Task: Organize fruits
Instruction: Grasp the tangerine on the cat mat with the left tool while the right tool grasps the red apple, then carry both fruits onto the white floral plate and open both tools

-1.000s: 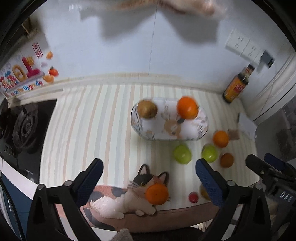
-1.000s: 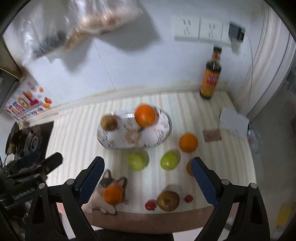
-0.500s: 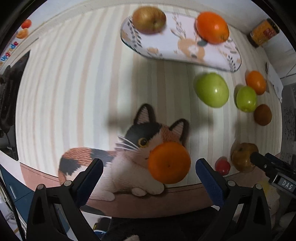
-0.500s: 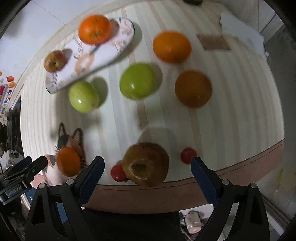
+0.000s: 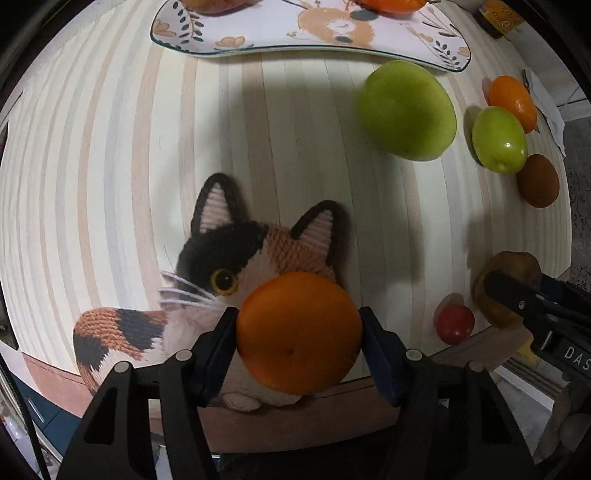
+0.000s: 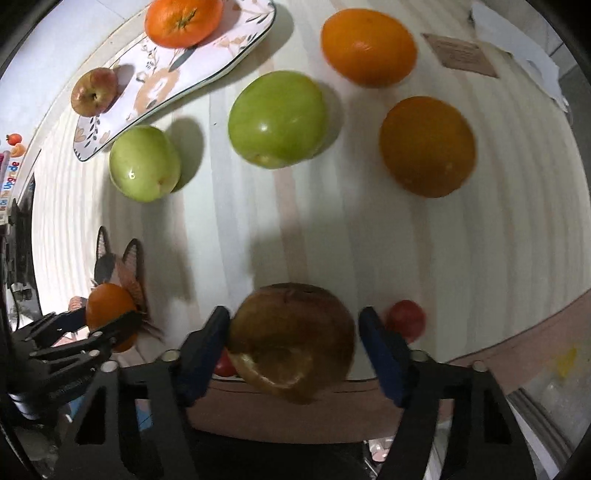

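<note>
My left gripper [image 5: 298, 339] is shut on an orange [image 5: 298, 332] that rests on a knitted cat toy [image 5: 236, 258] at the table's front edge. My right gripper [image 6: 293, 336] has its fingers around a brown apple [image 6: 291, 336]; the left pad touches it, the right pad [image 6: 373, 343] stands a little apart. Two green apples [image 6: 277, 118] [image 6: 144, 162] and two oranges [image 6: 367, 46] [image 6: 426, 146] lie on the striped table. A patterned plate [image 6: 162, 85] at the back holds an orange [image 6: 183, 20] and a red apple [image 6: 94, 91].
Two small red tomatoes [image 6: 404, 319] [image 6: 223, 363] lie beside the brown apple near the table's front edge. A sauce bottle [image 5: 496, 18] stands at the back right. A paper sheet [image 6: 517, 59] and a brown coaster [image 6: 458, 53] lie at the right.
Both grippers dropped to the table and closed in. The left one shut on the orange on the cat toy. The right one closed around the brown apple.
</note>
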The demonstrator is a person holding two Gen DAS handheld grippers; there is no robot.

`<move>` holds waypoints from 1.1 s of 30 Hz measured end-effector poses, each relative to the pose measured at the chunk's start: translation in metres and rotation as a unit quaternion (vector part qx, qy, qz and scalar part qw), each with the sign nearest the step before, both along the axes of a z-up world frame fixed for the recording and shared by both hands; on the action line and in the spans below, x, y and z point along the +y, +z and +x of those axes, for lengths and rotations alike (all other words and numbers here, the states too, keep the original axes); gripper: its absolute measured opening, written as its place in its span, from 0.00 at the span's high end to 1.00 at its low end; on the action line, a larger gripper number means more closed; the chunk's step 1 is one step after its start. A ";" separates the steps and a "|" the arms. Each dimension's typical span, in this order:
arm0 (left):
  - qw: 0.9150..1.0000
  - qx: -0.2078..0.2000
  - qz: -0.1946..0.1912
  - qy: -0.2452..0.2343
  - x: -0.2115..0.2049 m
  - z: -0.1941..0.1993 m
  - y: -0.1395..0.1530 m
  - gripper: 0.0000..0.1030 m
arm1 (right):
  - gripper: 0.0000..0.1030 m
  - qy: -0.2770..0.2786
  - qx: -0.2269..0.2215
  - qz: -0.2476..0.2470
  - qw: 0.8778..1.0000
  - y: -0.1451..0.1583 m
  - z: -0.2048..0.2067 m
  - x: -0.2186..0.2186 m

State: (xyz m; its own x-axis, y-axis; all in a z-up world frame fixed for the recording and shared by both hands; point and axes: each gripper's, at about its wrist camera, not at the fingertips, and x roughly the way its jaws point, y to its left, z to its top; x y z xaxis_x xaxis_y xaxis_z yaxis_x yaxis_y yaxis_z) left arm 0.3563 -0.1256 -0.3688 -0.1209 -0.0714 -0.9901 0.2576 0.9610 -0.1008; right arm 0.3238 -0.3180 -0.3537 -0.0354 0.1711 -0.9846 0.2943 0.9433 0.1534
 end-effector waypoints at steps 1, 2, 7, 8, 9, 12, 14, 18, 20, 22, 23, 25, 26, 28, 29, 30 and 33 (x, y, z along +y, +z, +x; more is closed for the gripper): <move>1.000 -0.003 0.001 0.003 0.000 0.000 0.000 0.40 | 0.32 0.005 -0.001 -0.005 1.000 0.001 0.002 0.002; 1.000 -0.006 0.003 0.006 0.002 -0.001 0.000 0.40 | 0.33 0.006 -0.003 -0.001 1.000 0.002 0.003 0.003; 1.000 -0.020 0.010 0.021 0.011 0.004 0.002 0.40 | 0.33 0.002 -0.018 0.017 1.000 0.005 0.011 0.007; 0.999 -0.020 0.011 0.024 0.013 -0.006 0.006 0.40 | 0.33 0.004 -0.014 0.016 1.000 0.003 0.014 0.007; 0.999 -0.019 0.011 0.025 0.014 -0.006 0.005 0.40 | 0.32 0.002 -0.012 0.017 1.000 0.003 0.017 0.007; 0.999 -0.020 0.009 0.029 0.015 -0.011 0.006 0.40 | 0.31 0.001 0.006 0.029 1.000 0.004 0.022 0.000; 0.999 -0.019 0.008 0.031 0.017 -0.012 0.006 0.40 | 0.23 0.003 0.008 0.041 0.999 0.006 0.023 -0.003; 0.999 -0.012 0.003 0.037 0.021 0.002 0.011 0.40 | 0.23 0.005 0.020 0.039 0.999 0.003 0.023 -0.003; 0.999 -0.013 0.004 0.036 0.021 0.010 0.010 0.40 | 0.26 0.002 0.017 0.040 0.999 -0.001 0.018 -0.006; 0.999 -0.014 0.000 0.038 0.022 0.022 0.010 0.40 | 0.32 0.004 0.008 0.046 0.999 0.001 0.020 -0.004; 0.999 -0.014 -0.004 0.037 0.023 0.023 0.013 0.40 | 0.32 0.006 0.006 0.042 0.999 0.000 0.021 -0.004; 0.999 -0.020 -0.013 0.041 0.025 0.029 0.023 0.40 | 0.32 -0.002 0.002 0.047 0.999 0.001 0.021 -0.006; 0.999 -0.026 -0.017 0.042 0.026 0.033 0.030 0.40 | 0.32 -0.011 -0.002 0.057 0.998 0.002 0.023 -0.005; 0.997 -0.043 -0.028 0.049 0.030 0.046 0.049 0.40 | 0.32 -0.018 -0.016 0.073 0.997 0.014 0.028 -0.007; 0.996 -0.055 -0.036 0.052 0.032 0.055 0.062 0.40 | 0.32 -0.019 -0.023 0.079 0.996 0.021 0.029 -0.010; 0.996 -0.065 -0.042 0.055 0.033 0.062 0.072 0.40 | 0.32 -0.018 -0.038 0.087 0.995 0.033 0.036 -0.010; 0.991 -0.099 -0.060 0.064 0.035 0.094 0.107 0.40 | 0.32 -0.010 -0.079 0.096 0.992 0.063 0.060 -0.006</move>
State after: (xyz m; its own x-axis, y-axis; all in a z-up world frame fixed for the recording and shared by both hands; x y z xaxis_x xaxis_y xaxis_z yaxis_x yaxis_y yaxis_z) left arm 0.4498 -0.0904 -0.2617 0.0936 -0.1932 -0.9767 0.1613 0.9710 -0.1766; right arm 0.3834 -0.3243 -0.2905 0.1227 0.3556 -0.9265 0.2702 0.8863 0.3760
